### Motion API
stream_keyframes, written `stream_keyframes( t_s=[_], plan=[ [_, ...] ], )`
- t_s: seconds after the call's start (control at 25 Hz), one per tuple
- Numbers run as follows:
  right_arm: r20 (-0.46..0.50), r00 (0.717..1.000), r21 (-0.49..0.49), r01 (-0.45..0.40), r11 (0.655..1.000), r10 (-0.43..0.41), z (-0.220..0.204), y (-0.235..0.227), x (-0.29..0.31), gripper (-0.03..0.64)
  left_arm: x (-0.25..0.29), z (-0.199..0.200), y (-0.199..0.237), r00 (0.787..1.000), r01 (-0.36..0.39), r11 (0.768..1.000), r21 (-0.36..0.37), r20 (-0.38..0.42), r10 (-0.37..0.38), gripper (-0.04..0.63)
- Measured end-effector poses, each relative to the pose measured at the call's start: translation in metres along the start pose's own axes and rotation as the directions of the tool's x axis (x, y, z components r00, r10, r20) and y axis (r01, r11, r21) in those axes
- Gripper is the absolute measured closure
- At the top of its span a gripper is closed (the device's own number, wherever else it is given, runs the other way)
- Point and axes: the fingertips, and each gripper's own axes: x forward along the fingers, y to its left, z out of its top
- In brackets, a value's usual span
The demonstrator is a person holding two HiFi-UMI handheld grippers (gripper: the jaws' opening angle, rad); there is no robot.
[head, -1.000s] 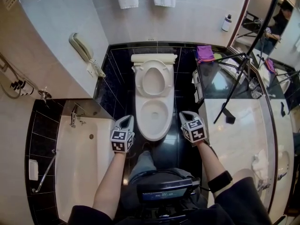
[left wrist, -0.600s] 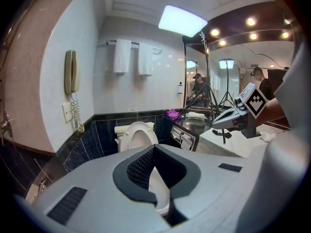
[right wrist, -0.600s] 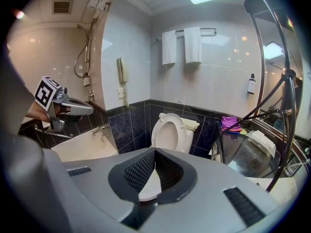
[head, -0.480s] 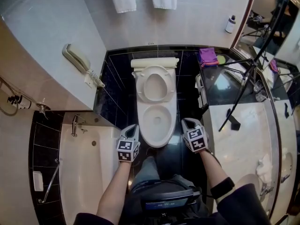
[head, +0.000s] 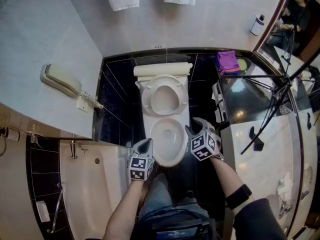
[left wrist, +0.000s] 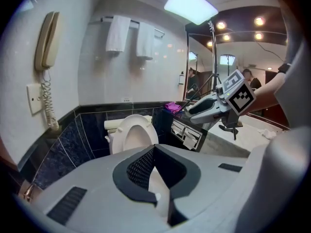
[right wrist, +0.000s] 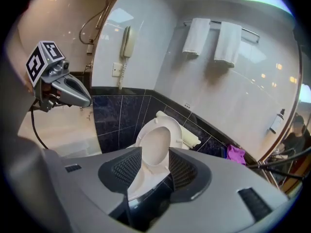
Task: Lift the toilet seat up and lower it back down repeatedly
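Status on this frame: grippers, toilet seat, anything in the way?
Left gripper shut, empty. Right gripper jaws just opened, nothing gripped. Toilet seat raised, untouched. Nothing between grippers and seat.

The right gripper had just been opening its jaws; they stood apart, gripping nothing (only the toilet bowl showed through the gap). Beyond, the toilet seat stood raised. The left gripper hung at the left.
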Motion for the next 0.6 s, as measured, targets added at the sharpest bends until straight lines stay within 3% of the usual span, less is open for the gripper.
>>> stream_keyframes(
  t_s=[0.28, 0.48, 0.6],
  plan=[
    [-0.028, 0.999, -0.217, 0.029, 0.976, -0.036, 0.041, -0.050, 0.102, 0.385, 0.074, 0.012, 0.031, 0.999, 0.043, 0.999, -0.015, -0.003, -0.043, 0.603],
    [-0.041, 0.997, -0.403, 0.042, 0.914, -0.064, 0.068, -0.077, 0.176, 0.387, 0.124, 0.009, 0.061, 0.999, 0.050, 0.999, -0.011, -0.011, -0.050, 0.603],
    [-0.052, 0.996, -0.467, 0.039, 0.884, -0.071, 0.078, -0.090, 0.215, 0.387, 0.150, 0.005, 0.075, 0.999, 0.052, 0.998, -0.021, -0.012, -0.052, 0.603]
  ],
)
